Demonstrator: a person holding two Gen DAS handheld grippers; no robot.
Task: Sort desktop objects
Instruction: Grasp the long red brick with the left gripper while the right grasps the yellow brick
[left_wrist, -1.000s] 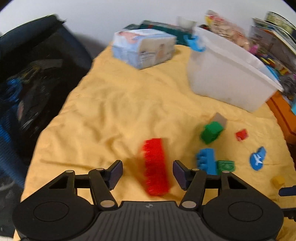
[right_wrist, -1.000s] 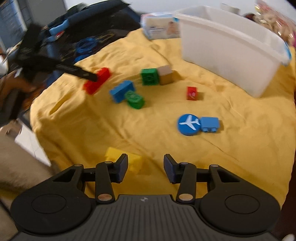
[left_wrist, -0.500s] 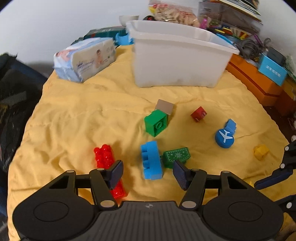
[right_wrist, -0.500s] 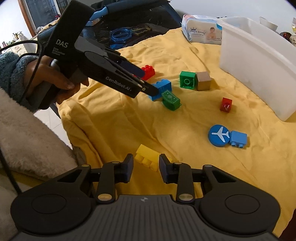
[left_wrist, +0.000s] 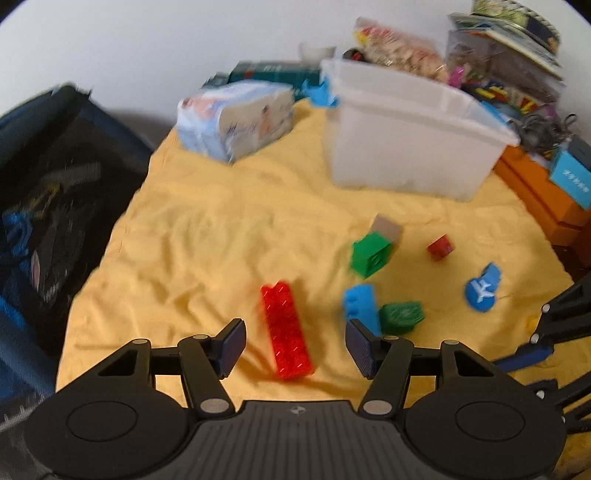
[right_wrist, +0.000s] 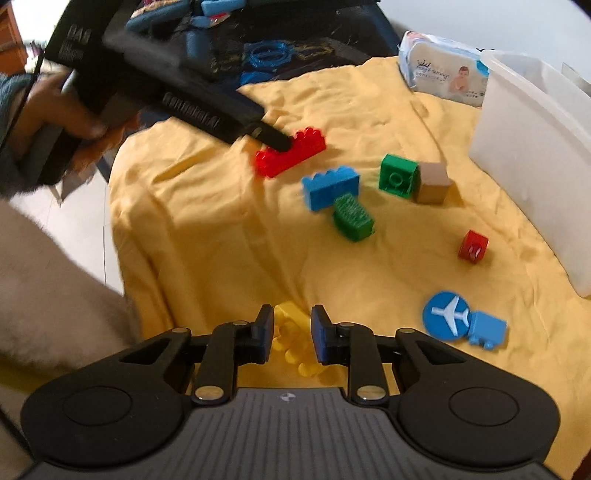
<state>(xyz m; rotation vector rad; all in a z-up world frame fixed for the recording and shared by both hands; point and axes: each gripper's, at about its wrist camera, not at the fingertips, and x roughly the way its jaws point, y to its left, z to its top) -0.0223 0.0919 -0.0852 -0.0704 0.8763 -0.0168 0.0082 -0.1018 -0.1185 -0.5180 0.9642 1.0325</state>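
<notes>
- Left wrist view is motion-blurred; the right hand-held gripper (left_wrist: 532, 350) is cut off at its edge.
- Yellow brick (right_wrist: 291, 339): partly hidden behind the right hand-held gripper (right_wrist: 291, 334); jaws closing around it, whether the pads touch it cannot be told.
- Left hand-held gripper (left_wrist: 295, 341): jaws apart, straddling the long red brick (left_wrist: 286, 330), which lies studs-up on the yellow cloth (left_wrist: 221, 240) covering the tabletop; pads clear of it.
- White bin (left_wrist: 406, 147) stands well apart at the rear.

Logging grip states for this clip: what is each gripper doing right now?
Left gripper: open, straddling the long red brick, not gripping.
Right gripper: jaws closing around the yellow brick; contact unclear.
</notes>
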